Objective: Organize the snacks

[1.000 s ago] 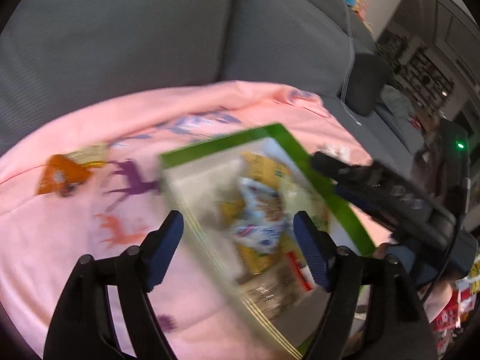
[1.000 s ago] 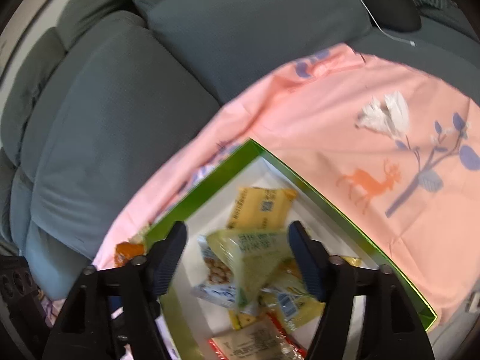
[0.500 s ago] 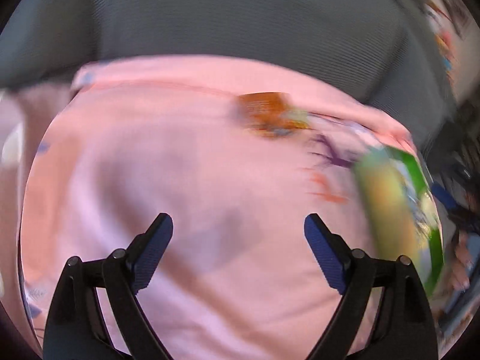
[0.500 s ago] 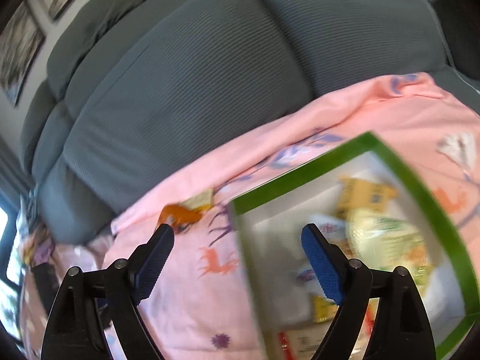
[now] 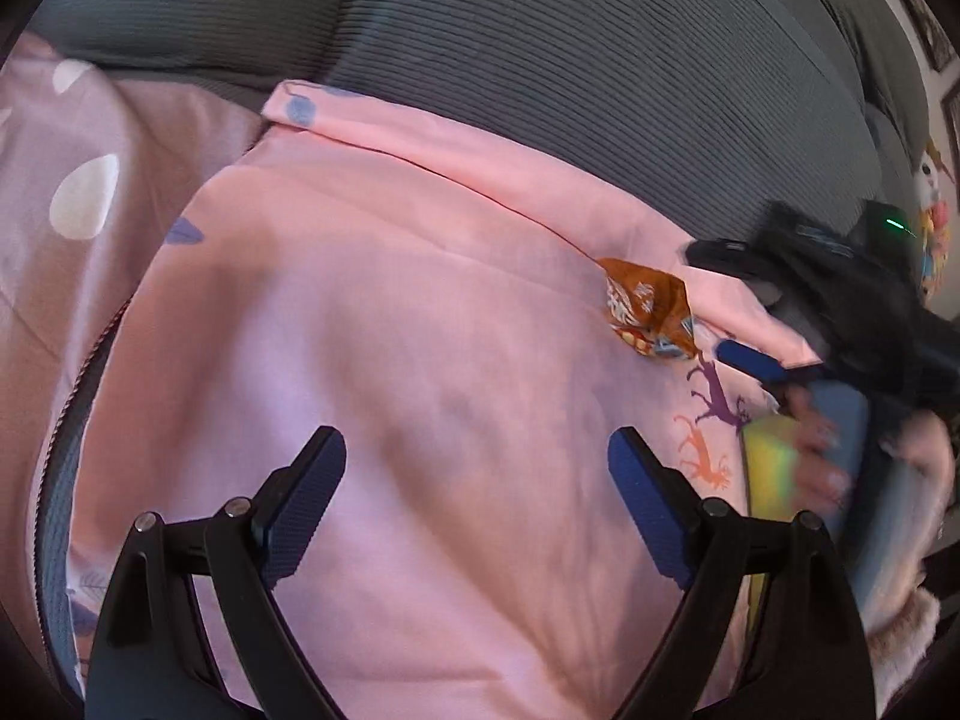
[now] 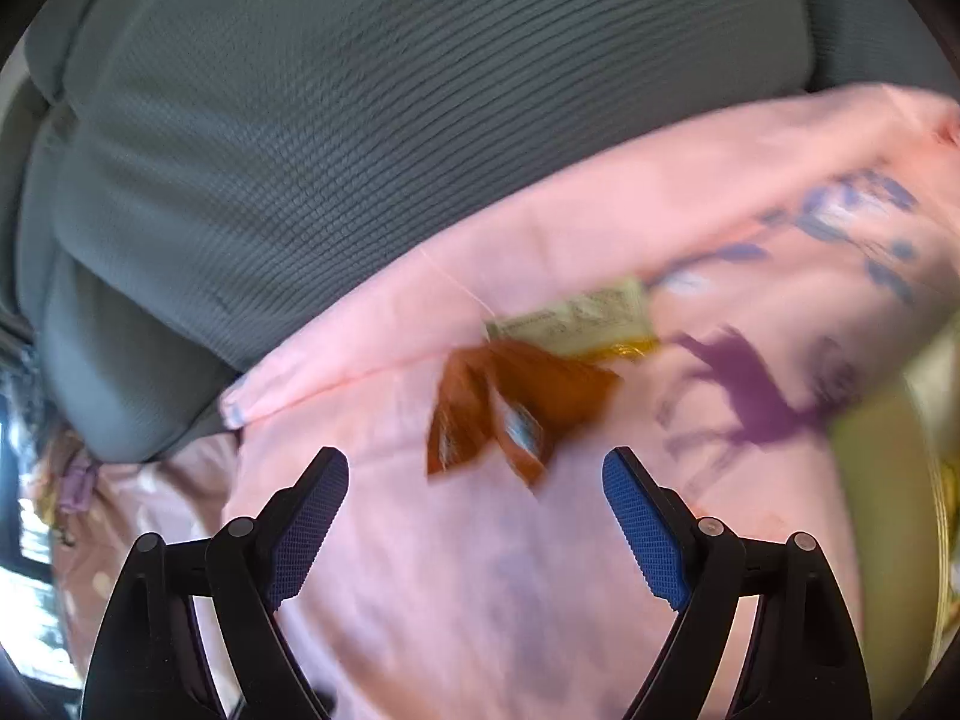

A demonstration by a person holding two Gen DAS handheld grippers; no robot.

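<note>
Snacks left out: an orange packet (image 6: 516, 408) with a pale yellow packet (image 6: 576, 324) touching its far edge, both on the pink cloth (image 6: 480, 600) by the sofa back. Orange one sits just ahead of the right gripper (image 6: 475, 516), slightly right of centre, so that's the nearer hand. Left gripper (image 5: 477, 516) sees it off to the right. Both sets of jaws are wide apart with nothing in them.

This is a home living room: a grey ribbed-fabric sofa (image 5: 600, 60) with plump back cushions (image 6: 360, 120) fills both views, and a pink bedsheet (image 5: 420, 360) printed with deer and leaves is spread over its seat. A mauve pillow with white drops (image 5: 78, 180) lies at the sofa's end, framed pictures (image 5: 936, 42) hang on the wall, and colourful toys (image 5: 933, 228) sit beyond the sofa
</note>
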